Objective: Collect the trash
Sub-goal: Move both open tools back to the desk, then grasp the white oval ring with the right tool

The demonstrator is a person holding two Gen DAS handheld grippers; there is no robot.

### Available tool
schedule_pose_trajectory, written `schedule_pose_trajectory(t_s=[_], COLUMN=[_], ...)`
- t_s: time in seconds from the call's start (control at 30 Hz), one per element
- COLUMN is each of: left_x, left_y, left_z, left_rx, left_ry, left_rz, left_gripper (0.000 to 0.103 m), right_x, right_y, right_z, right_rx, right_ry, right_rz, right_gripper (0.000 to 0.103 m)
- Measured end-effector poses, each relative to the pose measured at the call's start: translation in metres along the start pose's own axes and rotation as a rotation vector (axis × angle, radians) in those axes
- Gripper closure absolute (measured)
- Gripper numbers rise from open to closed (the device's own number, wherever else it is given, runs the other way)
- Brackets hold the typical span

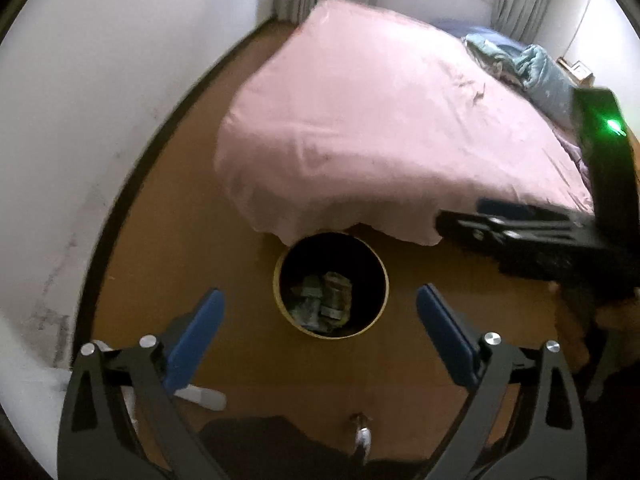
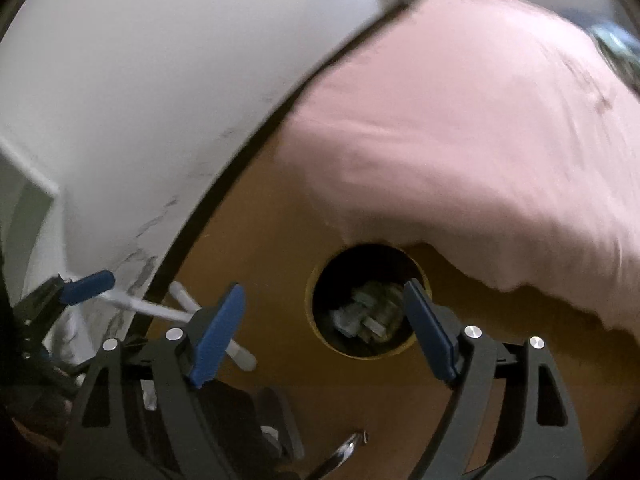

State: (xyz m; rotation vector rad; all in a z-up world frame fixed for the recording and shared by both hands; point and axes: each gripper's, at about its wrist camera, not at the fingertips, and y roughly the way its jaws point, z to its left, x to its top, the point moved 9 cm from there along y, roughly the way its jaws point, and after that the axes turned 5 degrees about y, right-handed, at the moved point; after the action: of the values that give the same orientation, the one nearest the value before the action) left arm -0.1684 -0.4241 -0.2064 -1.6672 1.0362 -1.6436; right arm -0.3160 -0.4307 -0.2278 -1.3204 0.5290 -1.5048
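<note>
Both tongs hang above a brown floor (image 1: 168, 240) beside a bed (image 1: 380, 120) with a pink sheet. A round bin (image 1: 331, 285) stands on the floor just at the foot corner of the bed, the sheet's hem hanging right at its far rim. It has a pale rim and a dark inside, and crumpled trash (image 1: 324, 300) lies at its bottom, greenish and grey, blurred too much to name the pieces. In the left wrist view the left tongs (image 1: 320, 300) stand wide apart, blue pads on black arms, with nothing between them; the bin shows in the gap. The right tongs (image 1: 520, 220) come into that view from the right, over the bed's edge, with a green light on the housing above them. In the right wrist view the right tongs (image 2: 324, 300) are also spread wide and empty, the bin (image 2: 368, 300) lying between the pads and nearer the right one. At the left edge of that view one blue pad of the left tongs (image 2: 86, 286) shows near the white wall (image 2: 140, 100). White sticks (image 2: 212, 320) lie on the floor near the wall, behind the left pad. A grey-blue blanket (image 1: 536, 68) is bunched at the far end of the bed.
</note>
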Motion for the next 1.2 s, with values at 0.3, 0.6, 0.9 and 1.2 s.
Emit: schedule_pose_trajectory(t_s=[0.3,0.6,0.9,1.2], left_x=[-0.113,-0.329,-0.451,-0.462], left_y=[-0.186,-0.32,-0.376,-0.368], left_z=[0.163,0.297,0.317,0.324], left_rx=[0.313,0.622,0.698,0.668], left_ry=[-0.299,-0.733,-0.941,-0.925], left_rz=[-0.161,-0.117,-0.102,-0.094], left_gripper=[0.007,0.007,0.007,0.007], right_x=[-0.012,-0.161,-0.274,-0.286], right_y=[-0.022,0.01,0.025,0.04], right_z=[0.214,0.468,0.613,0.643], right_rx=[0.207,0.444,0.47,0.439], right_ry=[-0.337,-0.781,-1.101,-1.147], right_rz=[-0.043,0.149,0.18,0.159], right_gripper=[0.023,0.023,0.023,0.036])
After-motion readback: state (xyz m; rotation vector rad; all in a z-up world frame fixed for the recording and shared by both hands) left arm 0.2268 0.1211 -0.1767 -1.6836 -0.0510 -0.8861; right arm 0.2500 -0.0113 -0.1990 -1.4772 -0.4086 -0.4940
